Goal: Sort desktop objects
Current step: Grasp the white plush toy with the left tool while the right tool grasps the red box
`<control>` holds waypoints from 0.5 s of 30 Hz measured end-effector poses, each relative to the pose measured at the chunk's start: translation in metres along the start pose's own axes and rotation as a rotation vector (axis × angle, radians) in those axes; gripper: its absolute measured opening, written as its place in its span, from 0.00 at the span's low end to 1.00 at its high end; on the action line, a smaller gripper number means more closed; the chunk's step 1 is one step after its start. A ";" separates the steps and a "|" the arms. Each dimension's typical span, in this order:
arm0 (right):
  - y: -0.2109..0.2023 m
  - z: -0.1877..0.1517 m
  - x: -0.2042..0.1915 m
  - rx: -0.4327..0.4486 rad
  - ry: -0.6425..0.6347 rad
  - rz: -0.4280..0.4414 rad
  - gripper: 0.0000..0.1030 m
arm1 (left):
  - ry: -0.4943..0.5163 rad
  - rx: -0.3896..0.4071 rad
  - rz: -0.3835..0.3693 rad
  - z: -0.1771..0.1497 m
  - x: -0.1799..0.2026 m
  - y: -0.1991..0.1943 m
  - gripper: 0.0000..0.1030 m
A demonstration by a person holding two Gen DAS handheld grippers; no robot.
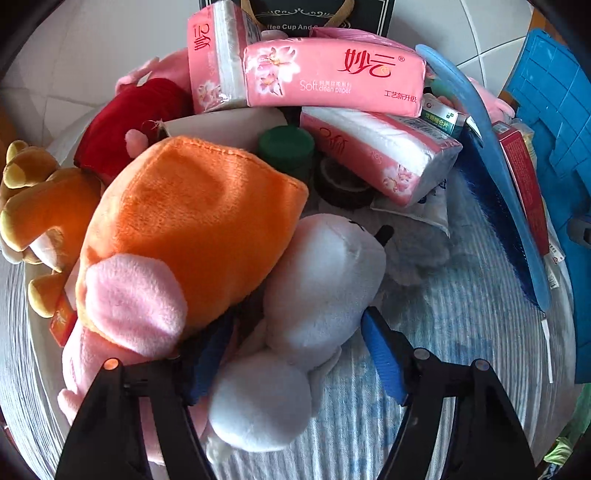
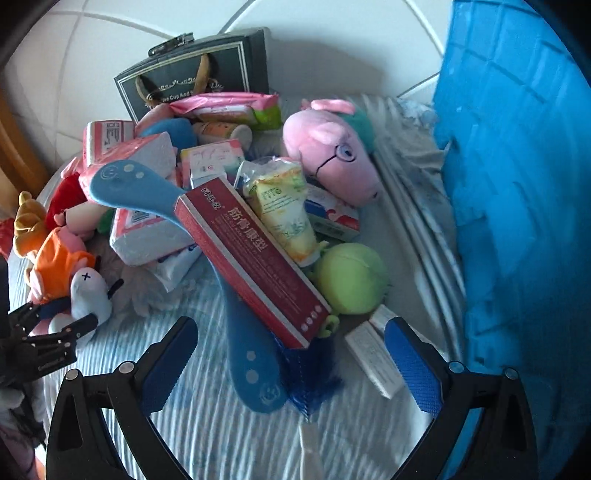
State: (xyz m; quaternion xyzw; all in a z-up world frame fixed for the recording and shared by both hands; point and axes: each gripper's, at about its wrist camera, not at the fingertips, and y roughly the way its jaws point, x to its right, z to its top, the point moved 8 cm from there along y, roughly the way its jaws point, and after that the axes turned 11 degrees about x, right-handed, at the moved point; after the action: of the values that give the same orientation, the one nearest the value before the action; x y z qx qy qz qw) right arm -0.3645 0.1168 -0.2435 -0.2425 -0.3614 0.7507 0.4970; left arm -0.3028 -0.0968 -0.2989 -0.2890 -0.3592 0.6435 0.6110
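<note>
From the left wrist view much of the heap is buried: the left gripper point(image 1: 295, 354) stands over a white plush toy point(image 1: 317, 295), its fingers part-spread to either side of the toy's body, the right blue pad point(image 1: 382, 354) just beside the plush with a sliver of cloth showing between, the left pad half lost in shadow under an orange-and-pink plush point(image 1: 192, 221), so I cannot tell whether that one presses. The plush's far end is covered by the orange toy, and a yellow-brown plush point(image 1: 33, 206) is cut off at the left edge of the frame. Behind, a green cap point(image 1: 286, 146) and a dark tape roll point(image 1: 343, 184) peek out from under pink tissue packs point(image 1: 332, 77), mostly hidden. A black gift bag point(image 1: 295, 14) is cropped at the top. Everything lies on a blue-and-white striped cloth point(image 1: 443, 332) over the tabletop. In the right wrist view the right gripper point(image 2: 291, 354) has its fingers spread wide with nothing gripped; between them, lower centre of the frame, lie the end of a blue brush point(image 2: 255, 354) and the corner of a red carton point(image 2: 251, 254) that rests tilted across it. A cream tube point(image 2: 288, 218), a green ball point(image 2: 351, 273) and a pink pig plush point(image 2: 332, 155) crowd behind, and a white box point(image 2: 373, 358) lies near the right finger. A blue crate point(image 2: 517, 184) fills the right side, blurred and cut off by the frame.
</note>
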 end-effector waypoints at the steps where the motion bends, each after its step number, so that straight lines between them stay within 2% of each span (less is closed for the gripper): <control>1: 0.005 0.001 -0.002 -0.005 -0.008 0.006 0.97 | 0.010 -0.005 0.002 0.000 0.002 0.003 0.69; 3: 0.018 0.004 -0.005 -0.012 -0.024 0.010 0.96 | 0.041 -0.025 0.023 -0.003 0.007 0.011 0.69; 5: 0.029 0.007 -0.007 -0.018 -0.024 0.015 0.87 | 0.071 -0.039 0.058 -0.007 0.009 0.017 0.70; 7: 0.039 0.010 -0.007 -0.024 -0.022 0.018 0.75 | 0.049 -0.030 0.056 -0.007 0.010 0.017 0.70; 11: 0.057 0.012 -0.010 -0.040 -0.010 0.047 0.76 | 0.029 -0.034 0.074 -0.009 0.010 0.018 0.75; 15: 0.066 0.015 -0.011 -0.039 0.007 0.071 0.74 | 0.033 -0.028 0.072 -0.013 0.011 0.015 0.72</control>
State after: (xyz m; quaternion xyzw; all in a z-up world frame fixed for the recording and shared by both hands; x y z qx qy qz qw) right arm -0.4086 0.0858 -0.2859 -0.2675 -0.3653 0.7600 0.4663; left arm -0.3019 -0.0842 -0.3176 -0.3208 -0.3478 0.6550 0.5892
